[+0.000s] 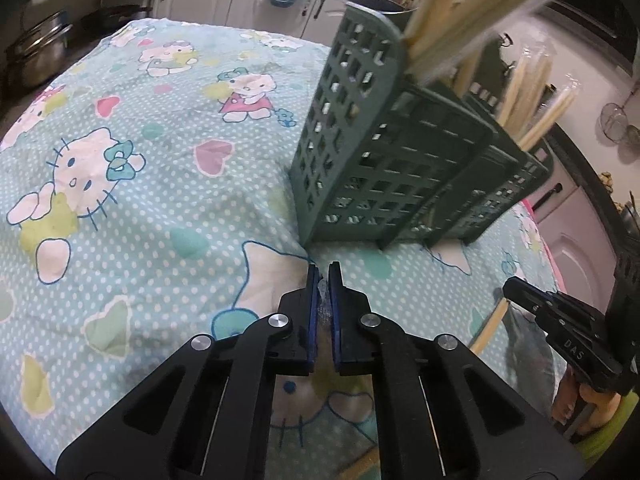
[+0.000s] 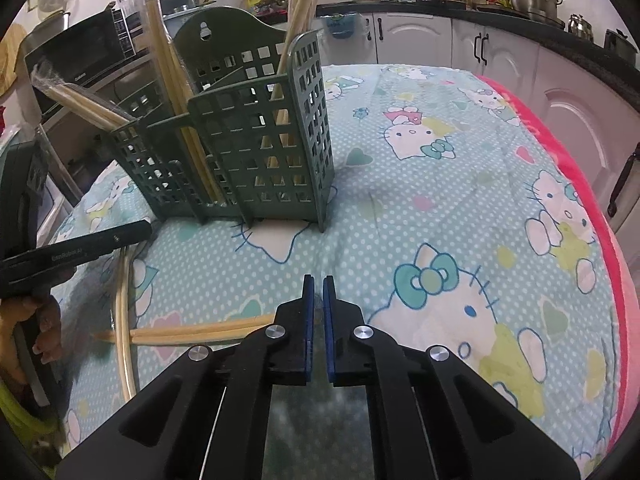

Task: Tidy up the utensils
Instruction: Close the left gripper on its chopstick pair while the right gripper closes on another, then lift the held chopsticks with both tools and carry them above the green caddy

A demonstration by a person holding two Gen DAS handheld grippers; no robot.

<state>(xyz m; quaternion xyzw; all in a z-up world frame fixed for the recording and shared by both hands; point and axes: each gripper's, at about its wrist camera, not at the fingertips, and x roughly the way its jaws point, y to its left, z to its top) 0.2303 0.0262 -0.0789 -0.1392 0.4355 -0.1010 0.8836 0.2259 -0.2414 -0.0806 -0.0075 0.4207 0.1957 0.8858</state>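
A dark green slotted utensil holder (image 1: 400, 152) (image 2: 256, 140) stands on the Hello Kitty tablecloth. Several packs of bamboo chopsticks (image 1: 472, 32) (image 2: 176, 92) stick up out of its compartments. My left gripper (image 1: 324, 276) is shut just in front of the holder's base, with a scrap of clear plastic wrap between its pads. My right gripper (image 2: 319, 284) is shut on the clear wrapper of a chopstick pack (image 2: 192, 332) that lies flat on the cloth to its left. A second pair of chopsticks (image 2: 122, 320) lies crosswise over it. The right gripper also shows in the left wrist view (image 1: 508, 288).
The tablecloth (image 2: 440, 200) covers the table, with a pink edge (image 2: 576, 176) on the right. White kitchen cabinets (image 2: 500, 52), pots (image 1: 36, 56) and a black microwave (image 2: 80, 56) surround the table. The other gripper's body (image 2: 72, 252) sits at the left.
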